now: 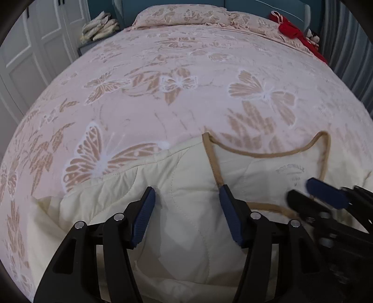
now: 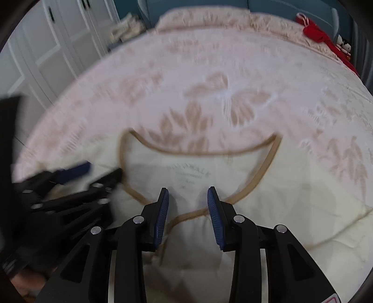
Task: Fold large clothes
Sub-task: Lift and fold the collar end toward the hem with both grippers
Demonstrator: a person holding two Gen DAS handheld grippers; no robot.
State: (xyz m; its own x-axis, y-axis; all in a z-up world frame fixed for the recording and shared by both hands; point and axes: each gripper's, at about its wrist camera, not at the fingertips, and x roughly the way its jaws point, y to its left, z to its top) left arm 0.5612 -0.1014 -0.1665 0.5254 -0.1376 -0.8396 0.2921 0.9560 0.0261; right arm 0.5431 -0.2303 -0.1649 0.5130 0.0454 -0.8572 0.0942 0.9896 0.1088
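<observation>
Both grippers hovered with jaws apart over a cream quilted garment [image 1: 186, 177] spread at the near edge of the bed. The left gripper [image 1: 186, 193] stood wide open over the padded panel, its right finger beside the tan-trimmed neckline [image 1: 268, 155]. The right gripper [image 2: 187, 193] gaped at the neckline's lower edge, below a printed label [image 2: 186, 173]. Beyond lay the pink butterfly bedspread [image 1: 186, 70], a pillow [image 1: 181, 14] and a red cloth [image 1: 293, 30] at the far corner.

bed [image 1: 177, 98] w/ pink butterfly cover, pillow [image 1: 181, 15] at teal headboard [image 2: 198, 7], white panelled wardrobe [image 1: 30, 46] left, grey curtain [image 1: 347, 46] right
</observation>
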